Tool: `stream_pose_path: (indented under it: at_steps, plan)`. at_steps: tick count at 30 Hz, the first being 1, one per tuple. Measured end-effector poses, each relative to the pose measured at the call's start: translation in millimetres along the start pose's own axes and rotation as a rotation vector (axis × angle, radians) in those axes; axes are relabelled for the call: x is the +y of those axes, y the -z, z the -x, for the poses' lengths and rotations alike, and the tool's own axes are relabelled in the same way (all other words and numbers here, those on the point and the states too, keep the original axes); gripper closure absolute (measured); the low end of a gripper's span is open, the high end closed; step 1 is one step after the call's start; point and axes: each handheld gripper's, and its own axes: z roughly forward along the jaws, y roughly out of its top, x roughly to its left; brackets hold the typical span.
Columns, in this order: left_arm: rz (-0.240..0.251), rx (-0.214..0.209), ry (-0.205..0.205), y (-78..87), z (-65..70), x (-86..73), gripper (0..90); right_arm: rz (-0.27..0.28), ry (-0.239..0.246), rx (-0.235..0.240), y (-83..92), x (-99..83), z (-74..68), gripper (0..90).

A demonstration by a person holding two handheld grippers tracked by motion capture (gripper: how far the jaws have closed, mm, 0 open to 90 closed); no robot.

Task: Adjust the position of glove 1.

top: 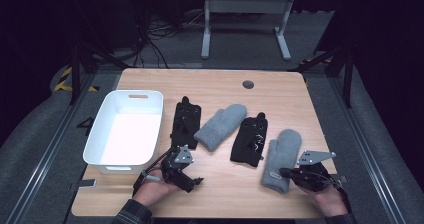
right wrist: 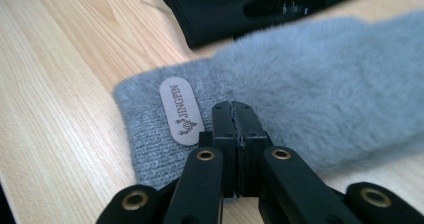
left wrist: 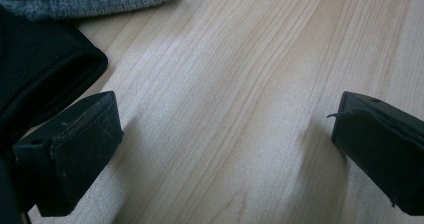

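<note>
The grey mitten [top: 282, 159] lies on the table [top: 225, 189] at the near right, its long axis running from the cuff near the person to the tip further away. The right tongs [top: 283, 172] are closed, over its cuff. The left tongs [top: 197, 183] are wide open and hold nothing.

The room around the table [top: 150, 79] is dark at every edge of the high view; overhead light brightens the wood and glares off the white bin [top: 107, 115]. Gripper views are soft, with blurred upper corners and faint shadows beneath the jaws.
</note>
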Motion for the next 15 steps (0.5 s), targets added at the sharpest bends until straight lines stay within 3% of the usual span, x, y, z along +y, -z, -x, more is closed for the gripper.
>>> stream_pose_path:
  at_steps: [3,9,15]
  plan:
    - [0.001,0.0,-0.001,0.0,0.0,0.0,0.2,0.041,0.002,-0.014,10.2,0.6,1.6,90.0]
    - [0.001,-0.001,0.002,-0.1,0.1,0.0,0.2,-0.015,-0.015,-0.046,13.2,-11.5,10.8,90.0]
    - [0.001,-0.001,0.002,-0.1,0.1,0.0,0.2,-0.036,0.008,-0.005,9.0,-14.4,5.5,90.0]
